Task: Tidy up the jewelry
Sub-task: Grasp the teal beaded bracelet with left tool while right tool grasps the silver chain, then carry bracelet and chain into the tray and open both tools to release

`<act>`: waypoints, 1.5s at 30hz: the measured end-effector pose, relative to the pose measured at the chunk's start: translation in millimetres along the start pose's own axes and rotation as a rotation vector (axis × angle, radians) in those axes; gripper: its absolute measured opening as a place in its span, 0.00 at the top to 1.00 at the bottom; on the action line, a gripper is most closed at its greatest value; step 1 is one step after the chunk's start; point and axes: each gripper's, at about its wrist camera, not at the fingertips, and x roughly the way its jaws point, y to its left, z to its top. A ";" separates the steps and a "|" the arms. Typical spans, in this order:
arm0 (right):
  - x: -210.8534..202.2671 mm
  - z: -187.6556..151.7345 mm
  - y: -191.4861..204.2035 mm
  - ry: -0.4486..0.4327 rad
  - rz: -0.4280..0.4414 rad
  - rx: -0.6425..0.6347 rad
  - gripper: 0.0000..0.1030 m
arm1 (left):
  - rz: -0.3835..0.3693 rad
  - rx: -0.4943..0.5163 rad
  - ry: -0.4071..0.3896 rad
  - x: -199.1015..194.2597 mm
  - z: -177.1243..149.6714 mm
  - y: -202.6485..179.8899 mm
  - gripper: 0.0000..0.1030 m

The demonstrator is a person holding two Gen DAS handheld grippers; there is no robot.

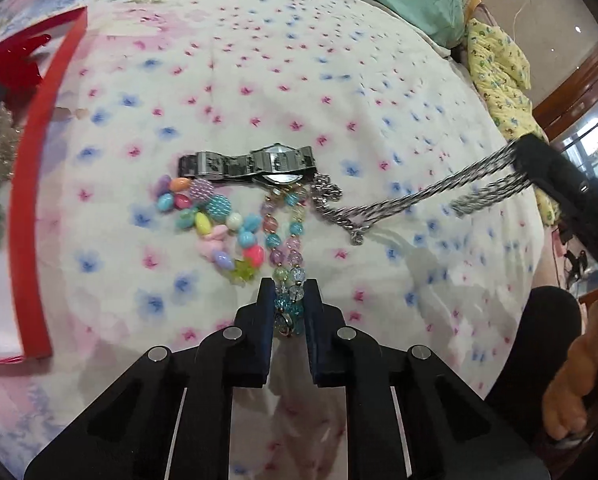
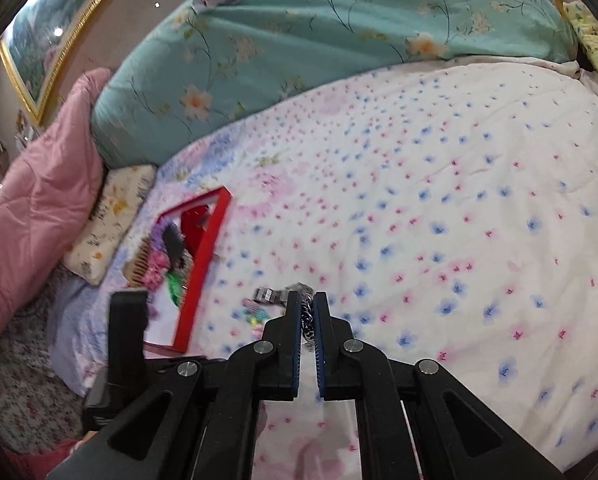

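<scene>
In the left wrist view, my left gripper [image 1: 289, 286] is shut on the near end of a clear glass-bead bracelet [image 1: 287, 240] that trails away across the bed. Beside it lie a pastel bead bracelet [image 1: 215, 220] and a steel watch [image 1: 255, 164]. A silver chain [image 1: 399, 200] stretches from the watch up to my right gripper [image 1: 523, 160] at the right. In the right wrist view, my right gripper [image 2: 306, 298] is shut on that chain [image 2: 307, 322], with the watch [image 2: 271, 294] just beyond it. A red box [image 1: 39, 160] sits to the left.
The red box [image 2: 203, 264] holds a comb, hair clips and other accessories. All lies on a flowered bedspread [image 2: 459, 200]. A teal quilt [image 2: 339, 40], a pink quilt [image 2: 39, 200] and a small pillow [image 2: 107, 216] line the far side. A hand [image 1: 579, 380] shows lower right.
</scene>
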 end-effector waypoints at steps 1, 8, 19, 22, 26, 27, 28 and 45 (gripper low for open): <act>-2.5 0.8 2.7 -0.010 0.002 -0.004 0.95 | 0.005 -0.006 -0.004 -3.4 -1.1 2.1 0.89; -19.8 6.2 19.1 -0.066 0.042 -0.021 0.95 | 0.002 -0.030 -0.102 -50.1 -7.6 11.6 0.90; -39.7 24.2 65.0 -0.155 0.127 -0.082 0.95 | 0.043 -0.096 -0.299 -139.8 -1.8 46.0 0.91; -41.9 29.8 80.5 -0.172 0.162 -0.099 0.95 | 0.067 -0.127 -0.330 -155.9 -4.6 61.9 0.91; -36.4 34.8 103.8 -0.175 0.213 -0.122 0.95 | 0.101 -0.171 -0.358 -173.3 -12.3 85.0 0.91; -32.7 35.8 110.4 -0.169 0.234 -0.123 0.95 | 0.112 -0.186 -0.368 -178.5 -14.5 92.5 0.91; -28.9 36.5 116.4 -0.163 0.251 -0.124 0.95 | 0.119 -0.195 -0.375 -182.1 -16.2 97.6 0.91; 42.5 25.0 210.3 -0.040 0.392 -0.240 0.95 | 0.213 -0.336 -0.407 -204.3 -42.4 181.5 0.91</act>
